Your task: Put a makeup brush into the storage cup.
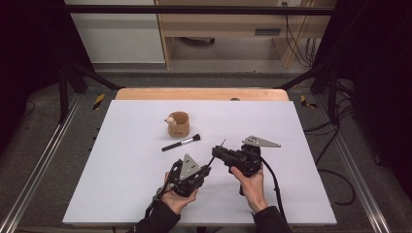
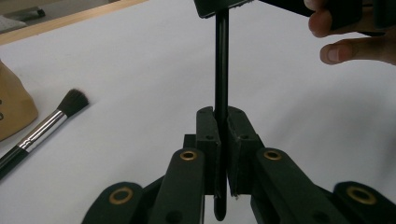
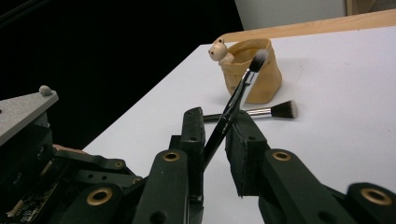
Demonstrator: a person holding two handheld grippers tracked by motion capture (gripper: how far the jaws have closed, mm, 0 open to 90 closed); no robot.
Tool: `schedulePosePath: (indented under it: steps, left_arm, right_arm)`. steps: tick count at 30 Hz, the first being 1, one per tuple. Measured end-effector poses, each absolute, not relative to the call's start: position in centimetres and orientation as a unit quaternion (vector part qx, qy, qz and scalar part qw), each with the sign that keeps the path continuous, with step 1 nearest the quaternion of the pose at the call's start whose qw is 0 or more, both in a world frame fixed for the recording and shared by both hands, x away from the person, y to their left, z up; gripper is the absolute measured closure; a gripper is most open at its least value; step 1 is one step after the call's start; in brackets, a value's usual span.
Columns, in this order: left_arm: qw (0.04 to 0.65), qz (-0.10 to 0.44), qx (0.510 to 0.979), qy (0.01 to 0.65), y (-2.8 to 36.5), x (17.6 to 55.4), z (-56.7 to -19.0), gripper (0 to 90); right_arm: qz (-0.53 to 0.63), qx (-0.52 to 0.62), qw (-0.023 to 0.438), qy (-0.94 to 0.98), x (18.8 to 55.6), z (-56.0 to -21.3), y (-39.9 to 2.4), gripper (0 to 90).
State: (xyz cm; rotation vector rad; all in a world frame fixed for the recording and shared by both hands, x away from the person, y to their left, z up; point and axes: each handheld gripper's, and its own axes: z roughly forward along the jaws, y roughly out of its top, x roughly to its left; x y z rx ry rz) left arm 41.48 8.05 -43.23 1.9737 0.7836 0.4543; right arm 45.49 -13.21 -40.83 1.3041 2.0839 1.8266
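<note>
While the left gripper point(image 2: 223, 135) has its jaws pressed tight on the lower handle of a thin black brush point(image 2: 222, 60), the right gripper point(image 3: 218, 128) has the same handle between its jaws, which look nearly closed on it; whether both pads bear I cannot tell. Judged: a hand-over between grippers, the brush spanning both above the table point(image 1: 121, 160). Beyond lie a second brush point(image 1: 181, 142) and a tan pouch point(image 1: 178, 124), probably the destination.
</note>
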Motion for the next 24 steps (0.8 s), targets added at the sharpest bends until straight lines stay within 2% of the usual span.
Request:
schedulePosePath:
  steps: [8, 19, 24]
  left_arm:
    - [0.465, 0.186, 0.806, 0.315, 7.88, 41.34, -43.45, 84.6]
    - [0.462, 0.183, 0.809, 0.313, 7.69, 41.35, -43.74, 84.5]
    - [0.463, 0.182, 0.809, 0.311, 7.7, 41.33, -43.69, 84.3]
  right_arm:
    - [0.603, 0.424, 0.037, 0.675, 45.41, -40.79, -13.41, 79.8]
    - [0.612, 0.413, 0.008, 0.674, 45.07, -40.63, -13.25, 85.4]
    - [0.615, 0.409, 0.012, 0.674, 45.03, -40.61, -13.28, 85.6]
